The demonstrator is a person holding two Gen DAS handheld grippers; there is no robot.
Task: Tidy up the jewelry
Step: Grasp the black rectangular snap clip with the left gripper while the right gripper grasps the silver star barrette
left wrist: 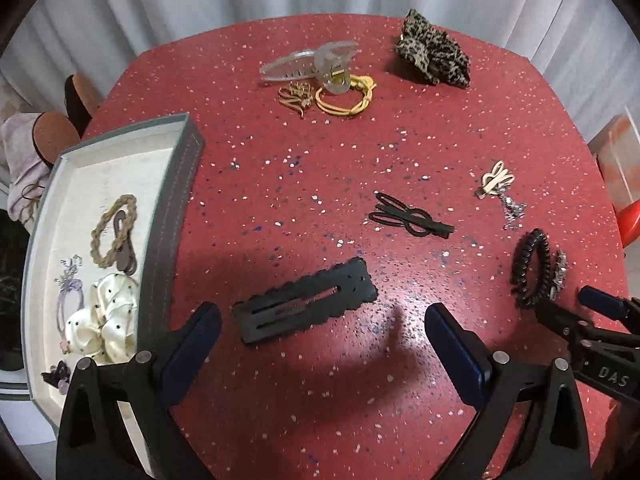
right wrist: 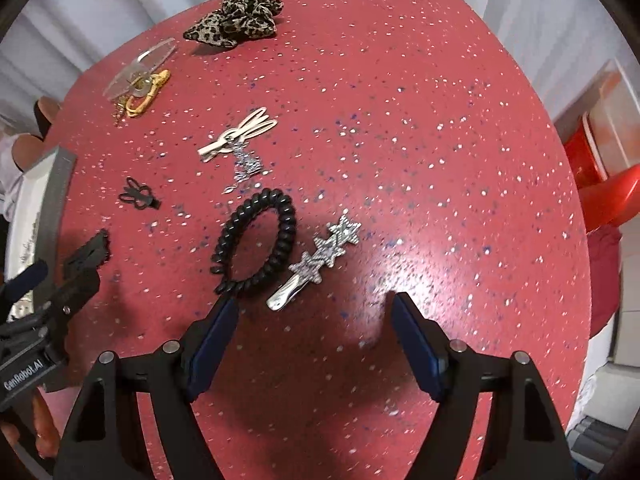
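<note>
My left gripper (left wrist: 320, 312) is open just above the red table, its fingers on either side of a flat black rectangular hair clip (left wrist: 305, 307). My right gripper (right wrist: 314, 304) is open, just short of a silver star clip (right wrist: 316, 264) and a black coil hair tie (right wrist: 256, 246). A grey tray (left wrist: 176, 208) at the left holds a braided tie, a white dotted scrunchie and small pieces. A black loop clip (left wrist: 408, 216), a cream clip with a silver chain (left wrist: 498, 186), a clear claw clip (left wrist: 312, 62), a yellow tie (left wrist: 348, 98) and a leopard scrunchie (left wrist: 432, 54) lie on the table.
The round red speckled table (right wrist: 440, 160) has white curtains behind it. A red plastic item (right wrist: 600, 184) stands off the right edge. Shoes and cloth lie on the floor beyond the tray (left wrist: 52, 128).
</note>
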